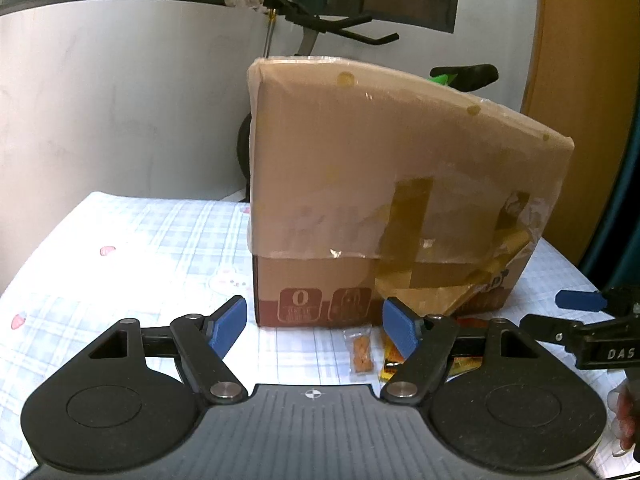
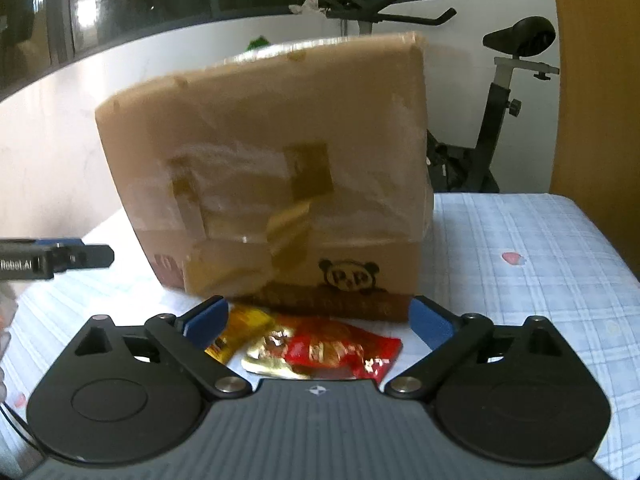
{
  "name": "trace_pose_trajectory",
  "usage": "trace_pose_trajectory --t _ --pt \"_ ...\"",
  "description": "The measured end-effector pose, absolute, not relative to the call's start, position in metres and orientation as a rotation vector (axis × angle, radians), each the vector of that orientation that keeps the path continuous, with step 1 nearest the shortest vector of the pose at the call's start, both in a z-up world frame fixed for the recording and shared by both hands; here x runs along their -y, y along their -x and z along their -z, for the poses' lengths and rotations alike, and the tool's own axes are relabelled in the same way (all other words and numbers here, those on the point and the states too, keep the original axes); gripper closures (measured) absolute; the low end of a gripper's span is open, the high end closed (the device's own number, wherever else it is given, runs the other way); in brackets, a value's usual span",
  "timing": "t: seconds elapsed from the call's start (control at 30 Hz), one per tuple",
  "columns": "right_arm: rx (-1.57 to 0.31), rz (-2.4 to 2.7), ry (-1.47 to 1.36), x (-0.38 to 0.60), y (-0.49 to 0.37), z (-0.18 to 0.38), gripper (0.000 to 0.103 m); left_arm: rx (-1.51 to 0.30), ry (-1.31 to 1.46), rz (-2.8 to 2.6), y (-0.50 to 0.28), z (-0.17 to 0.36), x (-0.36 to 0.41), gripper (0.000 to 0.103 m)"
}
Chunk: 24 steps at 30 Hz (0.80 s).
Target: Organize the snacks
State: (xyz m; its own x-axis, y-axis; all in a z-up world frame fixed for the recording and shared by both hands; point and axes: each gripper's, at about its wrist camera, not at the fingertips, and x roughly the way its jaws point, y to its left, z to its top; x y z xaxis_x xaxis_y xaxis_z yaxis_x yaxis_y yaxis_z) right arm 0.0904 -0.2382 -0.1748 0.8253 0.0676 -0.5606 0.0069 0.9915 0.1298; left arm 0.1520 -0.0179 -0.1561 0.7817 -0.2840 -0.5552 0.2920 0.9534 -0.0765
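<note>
A taped brown cardboard box (image 1: 392, 184) stands on the table; it also fills the right wrist view (image 2: 272, 176). In front of it lie a small clear packet of orange snacks (image 1: 361, 354), a yellow packet (image 2: 240, 330) and a red and gold packet (image 2: 332, 350). My left gripper (image 1: 314, 326) is open and empty, just before the box, the clear packet slightly right of its middle. My right gripper (image 2: 318, 320) is open and empty, low over the red and yellow packets. The right gripper's blue fingertip (image 1: 580, 300) shows at the right edge of the left wrist view.
The table has a light blue checked cloth (image 1: 132, 248) with small pink marks. An exercise bike (image 2: 504, 120) stands behind the table, before a white wall. A wooden panel (image 2: 592, 80) is at the right.
</note>
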Motion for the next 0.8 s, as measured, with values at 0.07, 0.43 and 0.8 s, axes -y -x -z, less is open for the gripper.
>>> trace_pose_trajectory --t 0.07,0.43,0.8 --pt "-0.613 -0.030 -0.118 0.238 -0.090 0.181 0.012 -0.604 -0.013 0.312 -0.152 0.159 0.018 0.027" --pt "-0.665 -0.046 -0.031 0.236 -0.100 0.206 0.027 -0.661 -0.003 0.330 -0.154 0.177 0.020 0.031" --pt "-0.702 -0.030 0.003 0.258 -0.135 0.216 0.035 -0.682 0.023 0.336 -0.154 0.179 0.016 0.038"
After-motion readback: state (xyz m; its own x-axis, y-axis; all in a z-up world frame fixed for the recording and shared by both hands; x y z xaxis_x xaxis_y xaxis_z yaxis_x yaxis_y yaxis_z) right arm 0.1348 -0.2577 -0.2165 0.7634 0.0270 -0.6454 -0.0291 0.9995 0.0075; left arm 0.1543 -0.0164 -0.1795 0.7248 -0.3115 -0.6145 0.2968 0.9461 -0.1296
